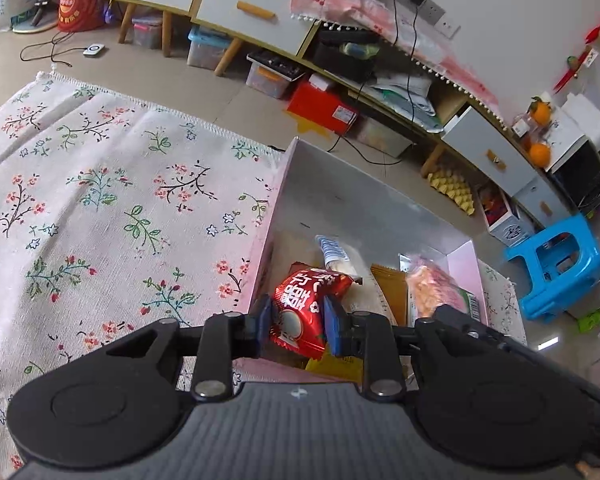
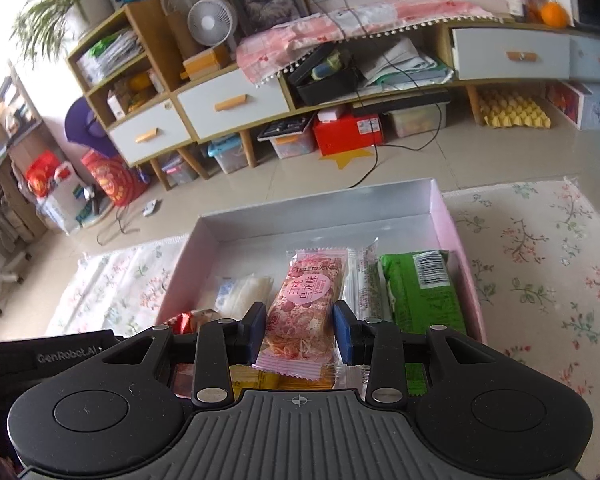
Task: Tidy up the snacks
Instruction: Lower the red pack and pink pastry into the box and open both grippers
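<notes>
Snacks sit in a shallow pink box (image 2: 446, 216) on a floral cloth (image 1: 100, 200); whether a desk or the floor lies under the cloth, I cannot tell.

Left gripper (image 1: 298, 320): fingers clamped on a red packet (image 1: 304, 308), pads touching both its sides. Packet hangs over the box's near-left corner, at 6 o'clock in the left view. Whether it touches the contents below cannot be told.

Right gripper (image 2: 300, 332): fingers close on either side of a pink bar (image 2: 304, 312). Left pad touches the wrapper; right pad looks just beside or barely touching it. Judged a grip. Bar lies lengthwise toward 12 o'clock, mid-box, over a yellow packet (image 2: 268, 380).

Other contents, right view:
- green pack (image 2: 420, 292) at 2 o'clock from the bar, against the right wall
- clear-wrapped stick (image 2: 364, 280) between bar and green pack
- white-blue packet (image 2: 240, 292) at 10 o'clock
- far half of the box, toward 12 o'clock, bare

Step in hand (judgement): both grippers hold one item over the box, either placing or rearranging; direction cannot be told.

Next move (judgement): if placing, each item needs a free slot. The bare far half suits. Set the bar parallel to the green pack, then part the fingers only once it rests. The red packet is slack foil, so lower it flat before release.
</notes>
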`<state>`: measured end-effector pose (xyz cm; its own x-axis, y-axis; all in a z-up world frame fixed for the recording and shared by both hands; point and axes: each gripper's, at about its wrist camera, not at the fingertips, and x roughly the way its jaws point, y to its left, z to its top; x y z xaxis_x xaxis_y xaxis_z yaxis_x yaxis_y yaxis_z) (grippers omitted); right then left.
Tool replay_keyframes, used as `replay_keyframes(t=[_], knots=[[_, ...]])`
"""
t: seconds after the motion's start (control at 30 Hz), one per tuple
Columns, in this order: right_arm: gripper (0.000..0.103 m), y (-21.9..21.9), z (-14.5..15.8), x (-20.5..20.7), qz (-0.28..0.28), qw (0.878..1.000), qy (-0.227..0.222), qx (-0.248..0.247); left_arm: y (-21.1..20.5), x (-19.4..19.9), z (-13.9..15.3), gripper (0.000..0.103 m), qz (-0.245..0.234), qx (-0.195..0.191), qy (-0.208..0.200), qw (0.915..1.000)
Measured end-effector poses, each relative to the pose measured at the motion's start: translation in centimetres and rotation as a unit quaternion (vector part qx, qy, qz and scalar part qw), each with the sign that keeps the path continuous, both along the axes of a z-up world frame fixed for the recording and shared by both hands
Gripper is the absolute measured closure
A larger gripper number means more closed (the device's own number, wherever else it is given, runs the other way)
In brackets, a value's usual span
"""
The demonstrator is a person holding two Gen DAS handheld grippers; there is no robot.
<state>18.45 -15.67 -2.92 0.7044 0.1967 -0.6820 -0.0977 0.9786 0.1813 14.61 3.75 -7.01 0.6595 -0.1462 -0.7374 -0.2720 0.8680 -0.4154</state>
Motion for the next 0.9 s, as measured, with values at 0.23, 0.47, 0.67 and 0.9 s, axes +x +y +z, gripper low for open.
replay_keyframes(t=[0.23, 0.47, 0.67, 0.9], knots=[[0.066, 0.6, -0.1, -0.2, 0.012, 1.000, 0.001, -0.017, -0.5, -0.7, 1.6, 0.078, -0.011, 0.026, -0.018, 0.9994], [0.066, -2.0, 1.6, -0.7, -0.027, 0.999, -0.004, 0.035, -0.3, -1.0, 2.3, 0.078, -0.008, 0.019, -0.017, 0.9996], [0.066, -3.0, 3.8, -2.3, -0.040, 0.998, 0.000, 0.052, -0.7, -1.8, 3.5, 0.075, -0.006, 0.014, -0.019, 0.9997], [0.054, -3.8, 6.9, -6.2, -0.043, 0.998, -0.009, 0.046, -1.0, -4.2, 5.0, 0.069, -0.010, 0.010, -0.023, 0.9996]])
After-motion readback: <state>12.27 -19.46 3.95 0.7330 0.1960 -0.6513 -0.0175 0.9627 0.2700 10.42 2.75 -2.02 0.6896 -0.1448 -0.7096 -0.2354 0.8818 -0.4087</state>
